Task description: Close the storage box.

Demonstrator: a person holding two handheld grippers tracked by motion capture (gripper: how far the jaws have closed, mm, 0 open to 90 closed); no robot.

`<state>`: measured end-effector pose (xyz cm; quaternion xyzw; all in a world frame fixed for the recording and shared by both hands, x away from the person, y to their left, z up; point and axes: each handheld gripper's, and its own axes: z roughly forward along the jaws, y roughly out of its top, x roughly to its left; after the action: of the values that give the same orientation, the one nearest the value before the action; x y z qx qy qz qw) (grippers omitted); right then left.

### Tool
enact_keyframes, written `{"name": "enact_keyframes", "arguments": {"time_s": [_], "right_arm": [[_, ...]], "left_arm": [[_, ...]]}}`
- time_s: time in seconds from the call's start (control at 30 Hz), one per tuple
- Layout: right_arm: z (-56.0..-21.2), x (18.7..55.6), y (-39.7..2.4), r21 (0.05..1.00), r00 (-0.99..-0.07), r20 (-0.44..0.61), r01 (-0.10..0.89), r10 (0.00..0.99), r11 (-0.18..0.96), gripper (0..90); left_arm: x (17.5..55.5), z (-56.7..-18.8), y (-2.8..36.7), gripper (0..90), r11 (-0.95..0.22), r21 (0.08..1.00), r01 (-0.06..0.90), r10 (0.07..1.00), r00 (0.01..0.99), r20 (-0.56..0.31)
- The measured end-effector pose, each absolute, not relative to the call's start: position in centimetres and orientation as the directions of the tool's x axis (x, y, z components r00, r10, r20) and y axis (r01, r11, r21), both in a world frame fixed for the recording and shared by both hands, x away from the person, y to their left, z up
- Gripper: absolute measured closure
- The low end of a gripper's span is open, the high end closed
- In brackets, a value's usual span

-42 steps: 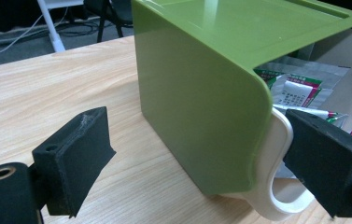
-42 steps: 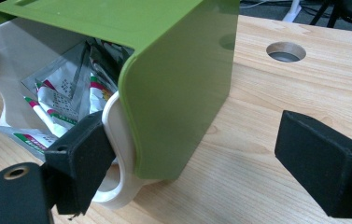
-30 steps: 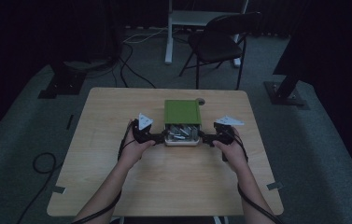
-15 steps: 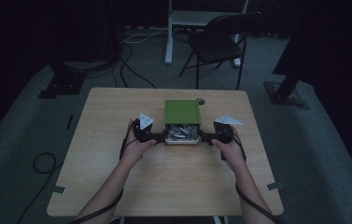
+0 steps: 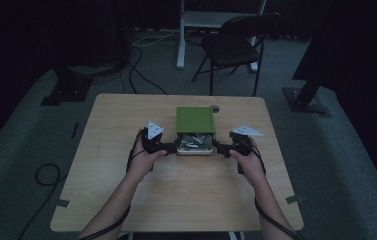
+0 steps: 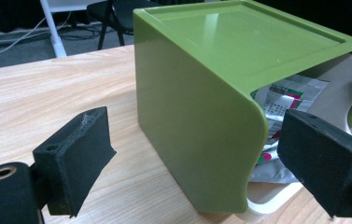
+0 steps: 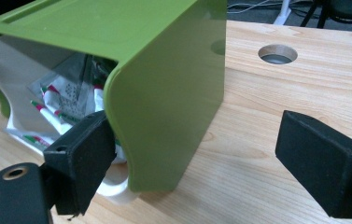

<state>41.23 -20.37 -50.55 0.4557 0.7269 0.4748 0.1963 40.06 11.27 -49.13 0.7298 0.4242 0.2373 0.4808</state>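
Observation:
A green box [image 5: 195, 119] stands near the middle of the wooden table [image 5: 101, 190]. Its white drawer [image 5: 194, 150] is pulled out toward me and holds silver packets [image 6: 281, 100] with red and green print. My left gripper [image 5: 170, 147] is open at the drawer's left front corner. In the left gripper view, the left gripper [image 6: 199, 130] straddles the green shell's corner [image 6: 197, 140], one jaw on each side. My right gripper [image 5: 221, 146] is open at the right front corner. In the right gripper view, the right gripper [image 7: 197, 130] straddles the shell's other corner, with packets [image 7: 66, 100] beside its inner jaw.
A round cable hole [image 7: 278, 53] lies in the tabletop just behind the box's right side. A black folding chair [image 5: 236, 47] and a white desk leg [image 5: 180, 40] stand beyond the table's far edge. Cables run over the dark floor.

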Motion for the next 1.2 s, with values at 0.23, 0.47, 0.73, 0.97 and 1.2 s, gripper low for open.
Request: {"name": "enact_keyframes", "arguments": {"time_s": [0.23,0.47,0.73,0.97,1.2], "right_arm": [[-50.2,40.5,-20.9,0.874,-0.504,0.141,0.468,0.852,0.132,11.9],[-49.8,39.8,-21.9,0.875,-0.494,0.124,0.463,0.86,0.14,11.9],[-49.8,39.1,-22.9,0.877,-0.489,0.116,0.459,0.865,0.142,11.9],[-50.2,38.5,-23.9,0.875,-0.478,0.106,0.462,0.872,0.147,11.9],[-50.4,38.1,-25.1,0.874,-0.453,0.119,0.47,0.883,0.123,11.9]], "left_arm": [[39.3,-48.8,11.8,10.6,-0.177,0.907,0.381,0.849,0.525,-0.055],[38.9,-48.7,12.8,10.5,-0.191,0.901,0.39,0.871,0.49,-0.028],[38.2,-49.0,14.0,10.6,-0.195,0.898,0.395,0.879,0.476,-0.019],[37.8,-49.4,14.9,10.6,-0.188,0.893,0.409,0.886,0.463,-0.025],[37.5,-49.5,15.7,10.5,-0.183,0.891,0.416,0.895,0.446,-0.025]]}}
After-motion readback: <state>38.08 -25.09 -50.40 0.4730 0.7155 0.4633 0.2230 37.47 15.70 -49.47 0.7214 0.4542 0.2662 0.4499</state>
